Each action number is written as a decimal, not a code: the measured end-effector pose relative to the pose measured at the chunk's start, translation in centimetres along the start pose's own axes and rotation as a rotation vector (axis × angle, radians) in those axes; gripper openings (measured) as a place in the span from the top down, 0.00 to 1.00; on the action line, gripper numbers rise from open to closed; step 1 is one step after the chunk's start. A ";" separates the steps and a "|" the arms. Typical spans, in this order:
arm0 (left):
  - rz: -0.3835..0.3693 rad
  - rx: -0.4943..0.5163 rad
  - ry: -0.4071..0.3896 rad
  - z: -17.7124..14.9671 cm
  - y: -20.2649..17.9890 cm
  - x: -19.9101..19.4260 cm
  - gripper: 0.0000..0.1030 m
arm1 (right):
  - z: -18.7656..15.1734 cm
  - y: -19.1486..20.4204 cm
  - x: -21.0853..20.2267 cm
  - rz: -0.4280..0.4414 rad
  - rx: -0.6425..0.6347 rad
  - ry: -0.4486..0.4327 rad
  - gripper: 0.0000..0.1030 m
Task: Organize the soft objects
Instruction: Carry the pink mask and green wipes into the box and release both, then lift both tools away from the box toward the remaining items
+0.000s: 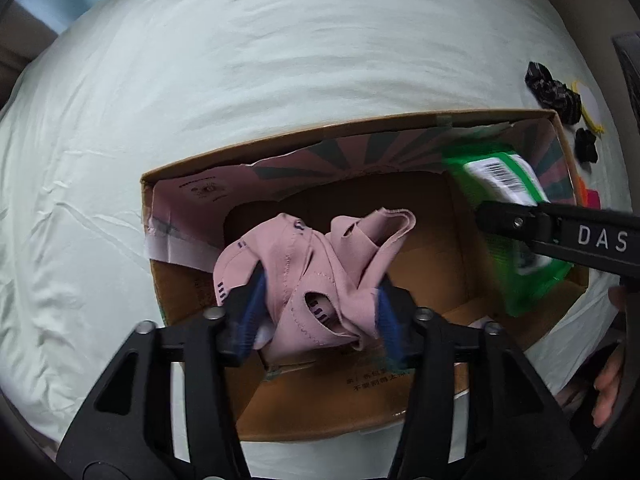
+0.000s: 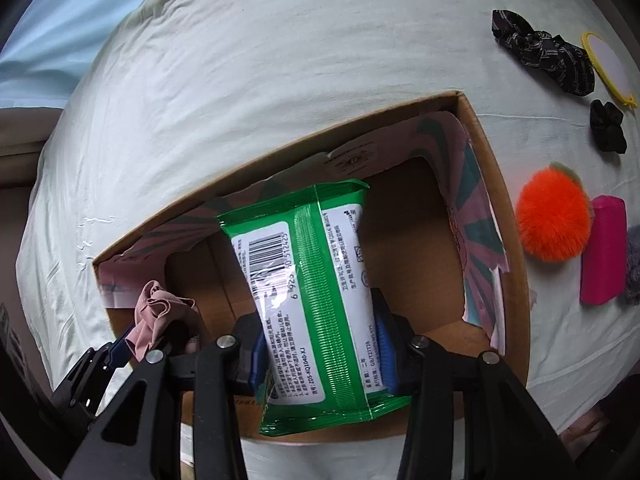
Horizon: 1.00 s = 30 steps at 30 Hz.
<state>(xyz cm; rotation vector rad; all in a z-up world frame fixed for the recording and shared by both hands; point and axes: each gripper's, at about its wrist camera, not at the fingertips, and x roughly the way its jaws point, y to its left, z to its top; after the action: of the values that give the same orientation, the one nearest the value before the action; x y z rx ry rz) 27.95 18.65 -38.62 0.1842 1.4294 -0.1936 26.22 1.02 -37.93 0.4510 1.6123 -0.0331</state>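
An open cardboard box (image 1: 320,132) lies on a pale green bedsheet (image 1: 240,60). A crumpled pink cloth (image 1: 320,272) hangs between the blue pads of my left gripper (image 1: 318,316), just over the box's left half. The pads stand wide and the cloth sits loosely between them, draped over the left finger. My right gripper (image 2: 322,356) is shut on a green pack of wet wipes (image 2: 304,280), barcode side up, tilted over the box (image 2: 280,148). From the right wrist the pink cloth (image 2: 160,312) and left gripper (image 2: 116,352) show at lower left.
Right of the box lie an orange pompom (image 2: 554,220), a pink block (image 2: 604,250), a grey fluffy item (image 2: 634,264), a patterned black scrunchie (image 2: 544,56), a small black scrunchie (image 2: 608,126) and a yellow-rimmed mirror (image 2: 608,60). A person's hand (image 1: 608,380) shows at the lower right.
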 end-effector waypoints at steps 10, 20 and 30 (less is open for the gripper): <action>-0.002 0.042 -0.007 -0.4 0.7 -0.8 0.00 | 0.4 0.0 0.9 -0.004 -0.095 -0.002 0.00; 0.010 0.006 -0.058 -1.5 1.3 -3.8 0.00 | -1.0 0.7 -2.4 0.013 -0.132 -0.054 0.00; 0.026 -0.049 -0.203 -4.8 2.2 -11.6 0.00 | -5.2 2.8 -10.3 0.032 -0.250 -0.200 0.00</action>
<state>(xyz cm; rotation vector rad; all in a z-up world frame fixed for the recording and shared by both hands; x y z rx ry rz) 22.31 22.18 -27.70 0.1388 1.2286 -0.1513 22.33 2.34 -26.77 0.2702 1.3901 0.1423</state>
